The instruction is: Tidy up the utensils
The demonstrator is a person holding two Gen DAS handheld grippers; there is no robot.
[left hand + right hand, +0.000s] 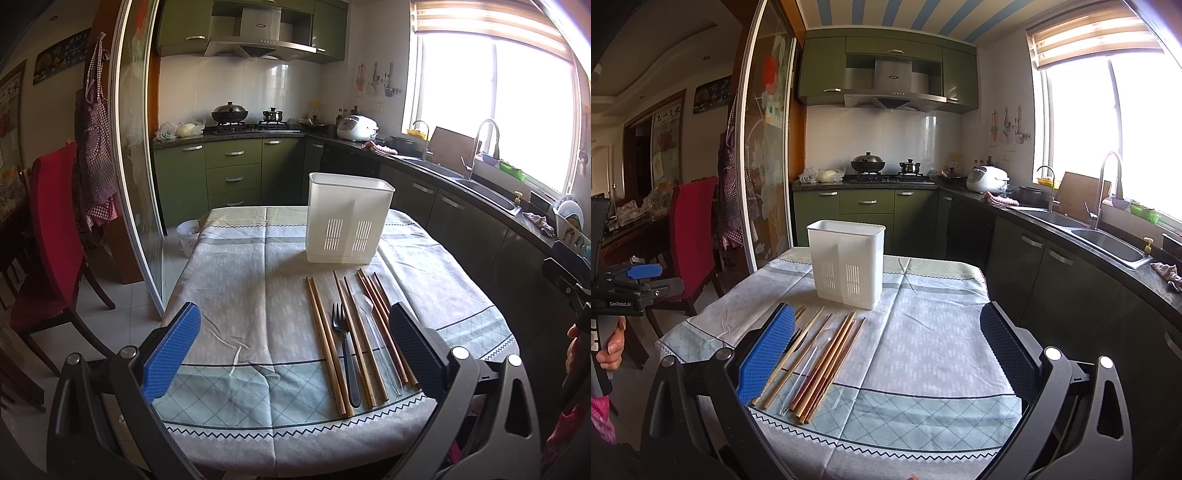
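A white plastic utensil holder (349, 218) with slotted sides stands upright on the table; it also shows in the right wrist view (847, 262). In front of it lie several wooden chopsticks (325, 339), a black fork (345, 354) and a clear utensil (376, 347), side by side. The same row of chopsticks (827, 358) shows in the right wrist view. My left gripper (295, 347) is open and empty, above the table's near edge, left of the utensils. My right gripper (890, 354) is open and empty, right of the utensils.
The table wears a grey-green patterned cloth (258, 266). A red chair (55, 236) stands at the left by a glass sliding door (136, 166). A counter with a sink (1108, 243) runs along the right. A white bin (186, 232) sits on the floor beyond the table.
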